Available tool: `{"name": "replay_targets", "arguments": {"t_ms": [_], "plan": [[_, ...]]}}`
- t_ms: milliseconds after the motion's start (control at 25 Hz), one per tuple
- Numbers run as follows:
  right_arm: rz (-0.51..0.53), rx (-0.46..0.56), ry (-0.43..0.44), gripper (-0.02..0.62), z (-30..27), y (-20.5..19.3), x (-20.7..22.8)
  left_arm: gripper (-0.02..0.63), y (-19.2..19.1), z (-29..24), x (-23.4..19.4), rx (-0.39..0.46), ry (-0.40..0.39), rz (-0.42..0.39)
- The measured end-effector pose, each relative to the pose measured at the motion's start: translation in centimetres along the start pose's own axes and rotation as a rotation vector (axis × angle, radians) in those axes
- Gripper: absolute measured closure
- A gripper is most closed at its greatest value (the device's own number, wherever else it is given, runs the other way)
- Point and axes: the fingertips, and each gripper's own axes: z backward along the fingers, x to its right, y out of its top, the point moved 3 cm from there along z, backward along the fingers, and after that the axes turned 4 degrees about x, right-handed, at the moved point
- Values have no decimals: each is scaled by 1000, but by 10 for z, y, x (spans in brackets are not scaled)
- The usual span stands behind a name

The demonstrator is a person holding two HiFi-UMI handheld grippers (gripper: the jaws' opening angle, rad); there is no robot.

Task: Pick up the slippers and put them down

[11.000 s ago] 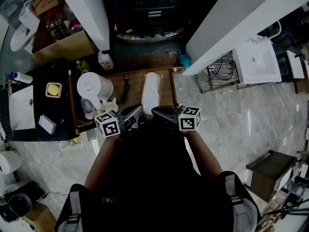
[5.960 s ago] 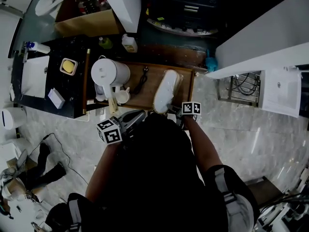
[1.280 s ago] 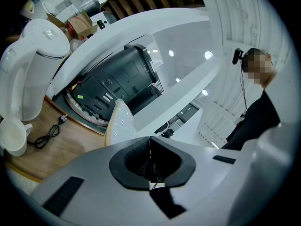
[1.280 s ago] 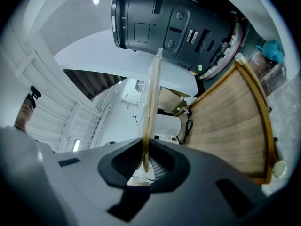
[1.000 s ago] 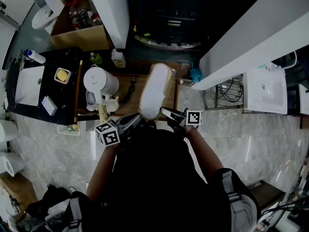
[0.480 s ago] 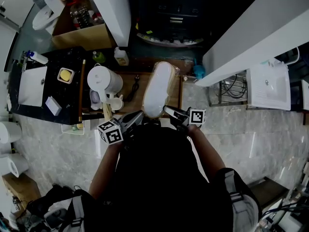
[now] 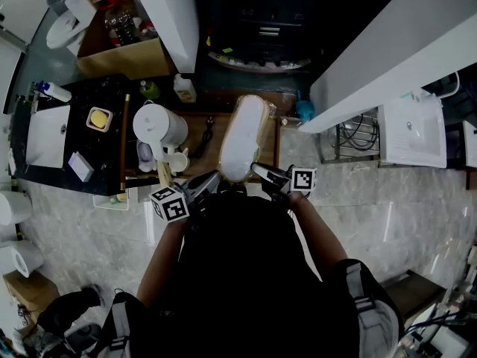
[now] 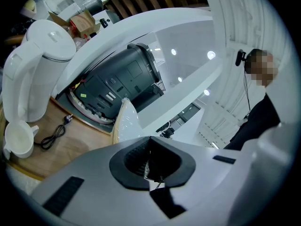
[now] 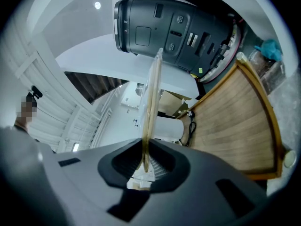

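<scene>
The slippers [image 7: 242, 136] are a flat white pair in clear wrap. They are held out above the wooden tray [image 7: 200, 151]. My right gripper [image 7: 258, 171] is shut on their near end. In the right gripper view the slippers [image 9: 153, 88] run edge-on from between the pads of the right gripper [image 9: 143, 166]. My left gripper [image 7: 212, 179] hangs close beside the near end, to the left. Its pads meet in the left gripper view [image 8: 150, 166], and the slippers [image 8: 126, 121] show to the left of the jaws. A thin pale sliver sits between those pads; what it is I cannot tell.
A white kettle [image 7: 158, 129], a white cup [image 7: 176, 159] and a black cable [image 7: 205, 134] share the tray's left half. A dark machine [image 7: 257, 28] stands behind the tray under white counters. A black counter with a sink [image 7: 46, 133] lies at the left.
Eleven seconds ago the slippers lay flat on the tray; the right gripper then took their near end and raised them. Over the last second nothing has visibly moved.
</scene>
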Motion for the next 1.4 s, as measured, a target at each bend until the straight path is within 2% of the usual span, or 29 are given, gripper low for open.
{"name": "replay_targets", "arguments": {"t_ms": [800, 1280, 1400], "plan": [[-8, -13, -6, 543, -5, 0, 3, 594, 4, 4, -3, 9, 4, 0], [-11, -48, -32, 543, -3, -16, 15, 594, 0, 9, -1, 9, 7, 2], [-11, -60, -63, 543, 0, -20, 25, 594, -1, 9, 0, 7, 9, 3]]}}
